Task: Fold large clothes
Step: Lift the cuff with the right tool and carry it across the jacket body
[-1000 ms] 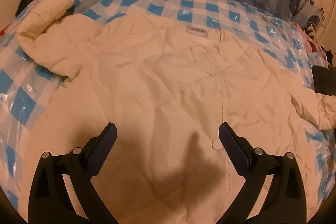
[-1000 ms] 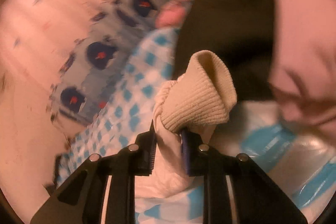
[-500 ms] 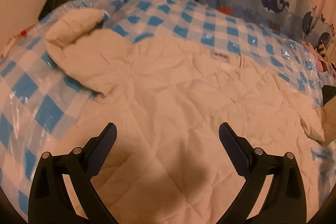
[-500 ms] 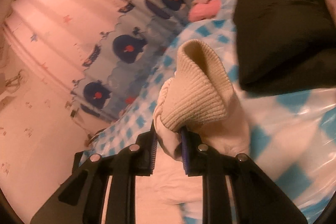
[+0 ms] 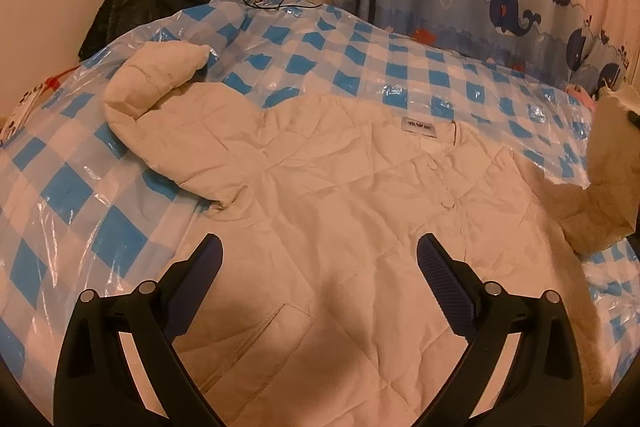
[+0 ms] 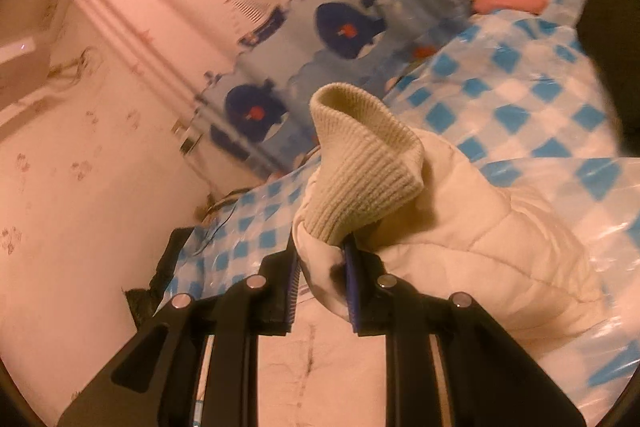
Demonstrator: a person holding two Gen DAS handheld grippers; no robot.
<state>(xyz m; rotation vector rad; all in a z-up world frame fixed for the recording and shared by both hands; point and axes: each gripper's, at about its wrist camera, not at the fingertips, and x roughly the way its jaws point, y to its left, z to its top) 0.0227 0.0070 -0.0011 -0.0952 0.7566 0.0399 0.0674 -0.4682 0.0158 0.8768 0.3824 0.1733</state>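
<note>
Now your right tongs (image 6: 320, 287) pinch the jacket's ribbed cuff (image 6: 360, 163), sleeve lifted off the checkered bed cover (image 5: 80, 187); your left tongs (image 5: 320, 259) hang wide open above the cream quilted jacket (image 5: 340, 195).

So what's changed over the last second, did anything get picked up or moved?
The right tongs have carried the coat's sleeve up off the checked sheet and across toward the coat's body. Nothing was newly grabbed or dropped: they stay clamped at the knitted cuff. The left tongs stay open and empty above the coat, backing off a little. The other sleeve lies as before.
</note>
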